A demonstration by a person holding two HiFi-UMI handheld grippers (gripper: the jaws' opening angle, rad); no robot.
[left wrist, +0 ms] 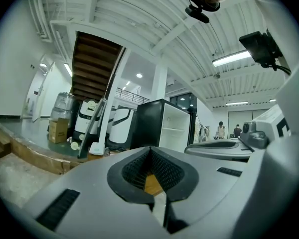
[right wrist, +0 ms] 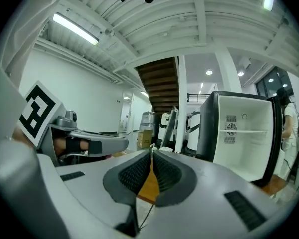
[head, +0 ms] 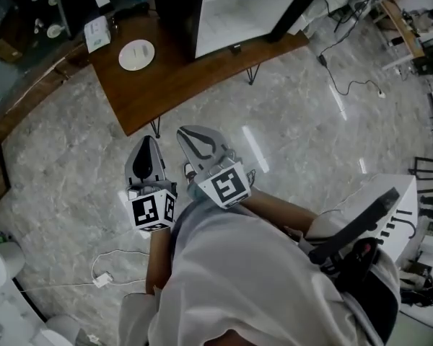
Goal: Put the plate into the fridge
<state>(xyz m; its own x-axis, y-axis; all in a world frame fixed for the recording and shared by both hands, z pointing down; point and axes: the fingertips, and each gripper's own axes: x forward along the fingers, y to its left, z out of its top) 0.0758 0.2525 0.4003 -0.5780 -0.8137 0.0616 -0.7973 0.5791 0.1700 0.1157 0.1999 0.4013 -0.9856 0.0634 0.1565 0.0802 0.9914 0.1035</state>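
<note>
Plate [head: 136,55], white and empty, is lying flat near the left end of the wooden bench [head: 180,85], beside the open fridge [head: 238,13] but apart from it, not yet lifted. We are holding the left hand-held gripper [head: 147,144] and the right hand-held gripper [head: 187,135] side by side over the floor, short of the bench, each with its jaws together and nothing between them. We are weighing the risks. A flat plate is offering only a thin rim, so jaws closing on it too shallowly could be letting it slip or pushing it along the bench toward the edge. A tilted carry could be knocking it against the fridge's shelf or wall. We are counting one plate, one fridge, one bench and two hand-held grippers.
</note>
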